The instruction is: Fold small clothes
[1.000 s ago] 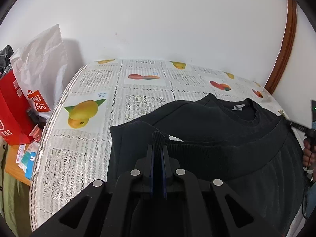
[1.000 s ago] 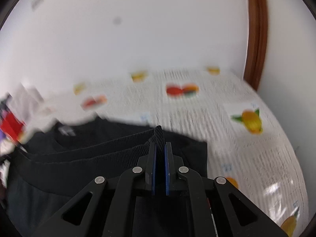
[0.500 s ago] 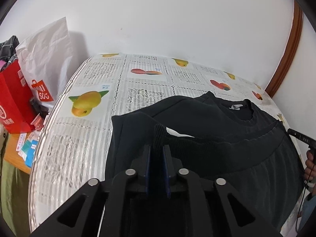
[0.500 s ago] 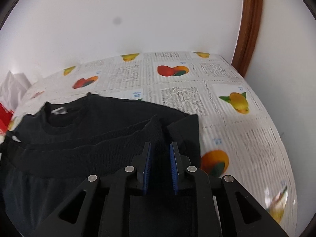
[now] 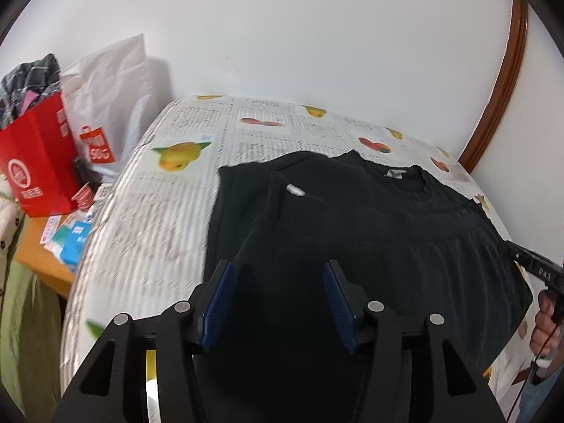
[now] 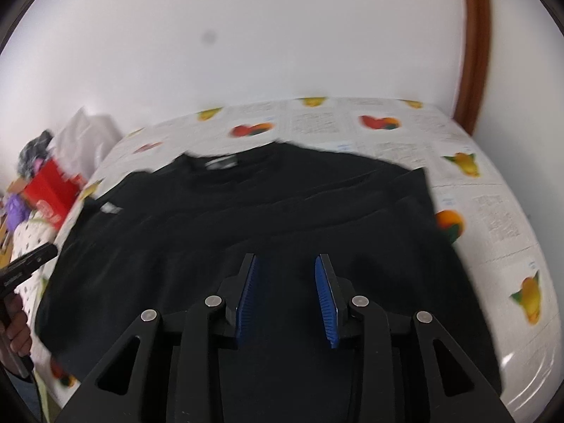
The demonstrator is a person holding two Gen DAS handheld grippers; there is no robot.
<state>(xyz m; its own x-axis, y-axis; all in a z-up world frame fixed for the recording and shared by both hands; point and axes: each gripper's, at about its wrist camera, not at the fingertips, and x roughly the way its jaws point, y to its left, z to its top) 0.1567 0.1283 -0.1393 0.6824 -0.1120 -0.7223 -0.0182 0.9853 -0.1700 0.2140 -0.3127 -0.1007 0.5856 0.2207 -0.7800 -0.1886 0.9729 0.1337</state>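
Sweater [image 5: 370,232] is lying flat on the counter [image 5: 169,218], black, bottom half folded up so the ribbed hem is sitting just below the collar [image 5: 398,179]. Fruit-print cloth is covering the counter. Left gripper [image 5: 278,292] is hovering over the sweater's left side, jaws spread, having just been opening; nothing is pinched, blue pads [image 5: 218,303] are standing clear of the fabric. Right gripper [image 6: 287,292] is hovering over the sweater's right half, jaws also parted and just been opening, fabric showing below the gap but not clamped. Right view is motion-blurred. Red bag [image 5: 35,162] and white bag [image 5: 109,98] are sitting off the counter's left edge by the wall. Person's hand [image 5: 544,324] is gripping the right gripper's handle at the left view's right edge.
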